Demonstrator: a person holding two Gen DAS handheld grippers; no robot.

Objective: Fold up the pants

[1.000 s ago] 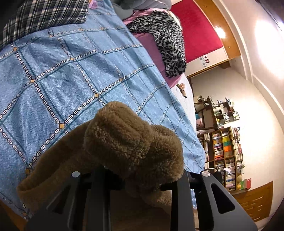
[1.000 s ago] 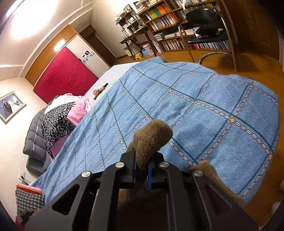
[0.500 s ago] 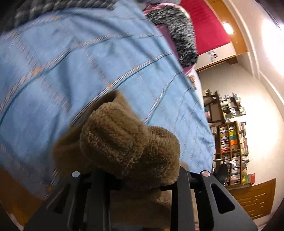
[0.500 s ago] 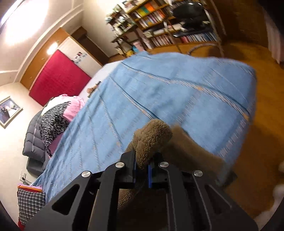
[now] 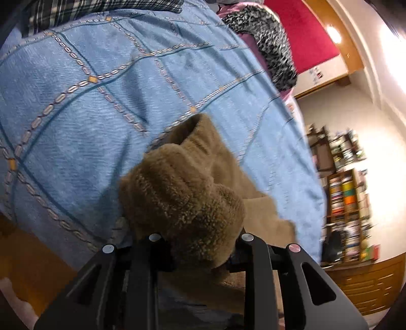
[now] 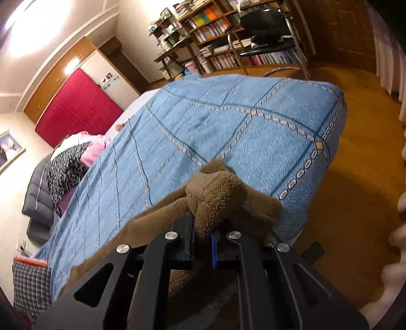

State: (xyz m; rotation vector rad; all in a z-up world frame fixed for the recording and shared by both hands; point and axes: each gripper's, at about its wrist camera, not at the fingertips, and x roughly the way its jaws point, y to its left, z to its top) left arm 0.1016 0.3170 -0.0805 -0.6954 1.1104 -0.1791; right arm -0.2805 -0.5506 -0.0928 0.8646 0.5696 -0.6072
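So, counting what's in front of me: one pair of brown fleece pants point(image 5: 192, 193), one bed with a blue quilt point(image 5: 88, 106) with a chain-line grid on it, and two tongs, one in each of my hands; further up the bed there's one leopard-print garment point(image 5: 269, 43) lying on something pink, and one plaid piece point(image 5: 101, 7) at the far edge of the quilt in the left view; one bookshelf point(image 6: 228, 38) against the wall and one black chair point(image 6: 266, 30) in front of it, past the far corner of the bed.

My left gripper point(image 5: 198, 253) is clamped on a fat bunched roll of the fleece; the wad bulges up over the jaws and fills the gap between them; it's tilted steeply down toward the quilt near the bed's near edge. My right gripper point(image 6: 203, 236) is pinched nearly shut on a thinner fold of the same pants, with the fabric poking up between the jaws; it also angles down, aimed at the near corner of the quilt where the wood floor point(image 6: 355, 203) starts.

The pants hang between the two grips and drape onto the quilt along the near edge; one open cuff or waist end lies on the blue fabric just past the left jaws; the rest trails back under both tongs, where I can't see how it lies.
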